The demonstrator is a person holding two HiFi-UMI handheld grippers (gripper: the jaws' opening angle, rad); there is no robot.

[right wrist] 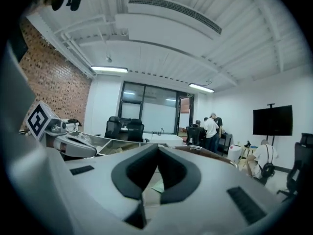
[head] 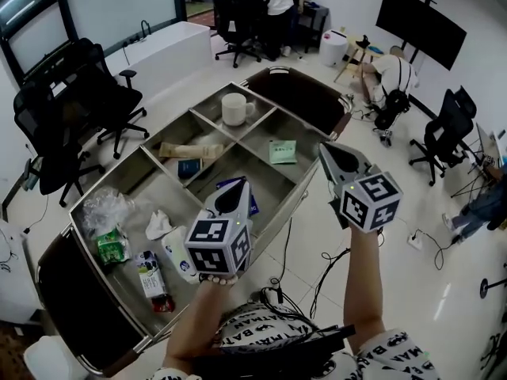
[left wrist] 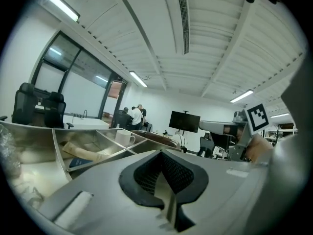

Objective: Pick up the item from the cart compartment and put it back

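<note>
A steel cart [head: 295, 199] with several open compartments stands on the floor below me. A white mug [head: 235, 108] sits in the far compartment and a green packet [head: 282, 151] lies in the one to its right. A beige bag [head: 188, 150] and a dark blue item [head: 188, 168] lie in the middle. My left gripper [head: 235, 188] hovers shut over the cart's near side, above a blue packet [head: 253, 203], with nothing held. My right gripper [head: 328, 152] is raised beside the cart's right rim, shut and empty. Both gripper views show jaws closed together, left gripper [left wrist: 168, 202] and right gripper [right wrist: 144, 199].
The near-left compartment holds a clear plastic bag [head: 103, 209], a green pack [head: 112, 246], a carton [head: 150, 274], a tissue [head: 158, 225] and a white bottle [head: 174, 252]. Office chairs [head: 71, 117] stand to the left. Cables [head: 333, 260] trail on the floor. People stand at the back.
</note>
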